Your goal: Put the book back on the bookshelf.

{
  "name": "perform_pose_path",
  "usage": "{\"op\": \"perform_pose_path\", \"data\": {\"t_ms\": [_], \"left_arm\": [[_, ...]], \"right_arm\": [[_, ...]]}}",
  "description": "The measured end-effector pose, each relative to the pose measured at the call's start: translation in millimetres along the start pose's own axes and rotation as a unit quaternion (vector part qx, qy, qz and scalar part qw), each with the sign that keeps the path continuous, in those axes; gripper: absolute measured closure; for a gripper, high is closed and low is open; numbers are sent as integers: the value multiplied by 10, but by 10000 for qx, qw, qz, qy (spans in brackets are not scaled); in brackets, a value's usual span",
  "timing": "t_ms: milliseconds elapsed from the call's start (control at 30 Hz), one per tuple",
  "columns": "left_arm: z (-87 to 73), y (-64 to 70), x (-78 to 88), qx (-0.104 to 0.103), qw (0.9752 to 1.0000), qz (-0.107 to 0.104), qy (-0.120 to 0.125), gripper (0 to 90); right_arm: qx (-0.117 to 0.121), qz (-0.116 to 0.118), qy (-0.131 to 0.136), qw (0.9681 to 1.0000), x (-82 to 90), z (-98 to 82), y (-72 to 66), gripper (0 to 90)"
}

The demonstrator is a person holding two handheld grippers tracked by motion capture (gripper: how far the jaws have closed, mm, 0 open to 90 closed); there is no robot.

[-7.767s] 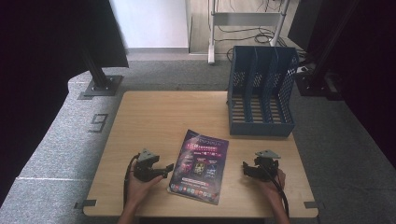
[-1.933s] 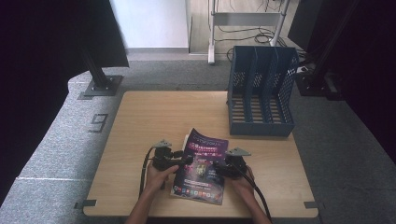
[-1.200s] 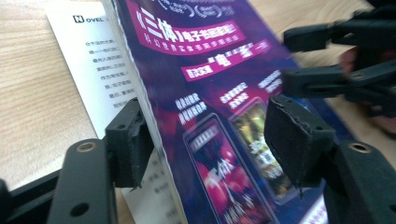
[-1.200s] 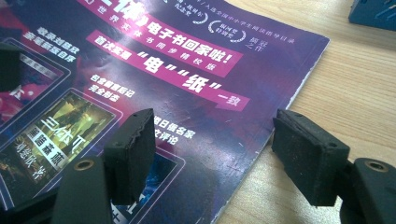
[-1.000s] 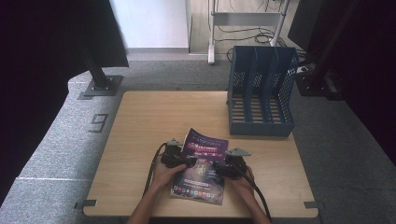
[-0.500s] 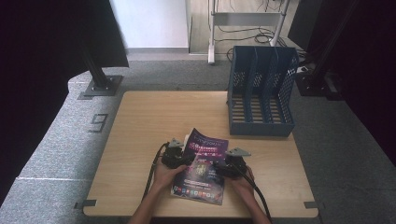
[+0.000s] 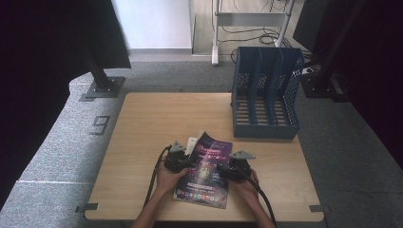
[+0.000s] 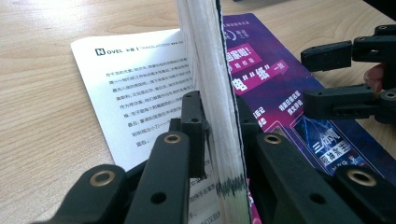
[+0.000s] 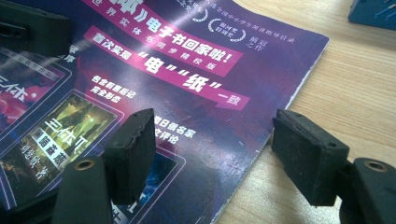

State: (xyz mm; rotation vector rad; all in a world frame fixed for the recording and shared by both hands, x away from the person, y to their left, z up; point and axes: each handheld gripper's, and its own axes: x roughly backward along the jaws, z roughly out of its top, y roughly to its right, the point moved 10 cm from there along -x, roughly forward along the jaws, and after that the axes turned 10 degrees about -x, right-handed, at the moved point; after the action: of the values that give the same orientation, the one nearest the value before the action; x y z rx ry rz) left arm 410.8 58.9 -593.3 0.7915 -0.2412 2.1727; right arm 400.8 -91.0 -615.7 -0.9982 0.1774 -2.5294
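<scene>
- The magazine (image 9: 177, 88) has a glossy, slightly scuffed purple paper cover; the inner page (image 8: 140, 88) is plain matt white paper.
- The table (image 7: 157, 118) is pale wood-grain laminate, smooth and matt.
- The left gripper (image 8: 219, 126) and right gripper (image 9: 212, 154) are matt black plastic with brass-coloured rivets; the pads (image 9: 308, 154) look rough, finely grained.
- The file rack (image 7: 266, 95), at two o'clock from the magazine, is blue perforated plastic.
- The floor (image 7: 62, 147) is grey, coarse carpet.

- The left gripper (image 7: 187, 161) is matte black plastic, with a grey three-cornered plate on top.
- The right gripper (image 7: 223, 171) matches it: black body, grey plate.
- A black cable trails from each gripper.
- Brass-coloured rivets mark the black jaw arms.
- The right gripper's pads (image 9: 130, 154) are blocky, with ridged inner faces.
- The forearms are bare, sleeveless.
</scene>
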Motion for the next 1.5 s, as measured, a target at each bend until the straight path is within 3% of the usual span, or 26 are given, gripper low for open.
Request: {"op": "perform_pose_path", "data": {"t_ms": [267,500,800,1100,1200,1500], "left_arm": [[31,27,24,-3,9999,-50,163,829],[117,93,95,-138,9989,-65,433,839],[232,194,182,-287,9970,-114,705,842],[295,251,264,-394,9956,-139,836,843],[328,286,304,-537,9940,-92,951,843],[431,385,426,-680,9913,-150,1113,843]], "right_arm": [[16,31,-16,10000,3,-3,3,284],[12,58,-43,10000,27,-6,61,227],[-276,302,203,9990,147,97,105,222],[-331,418,365,9979,270,188,117,210],[-348,466,426,9974,300,212,110,210],[-360,610,558,9959,387,280,90,199]]}}
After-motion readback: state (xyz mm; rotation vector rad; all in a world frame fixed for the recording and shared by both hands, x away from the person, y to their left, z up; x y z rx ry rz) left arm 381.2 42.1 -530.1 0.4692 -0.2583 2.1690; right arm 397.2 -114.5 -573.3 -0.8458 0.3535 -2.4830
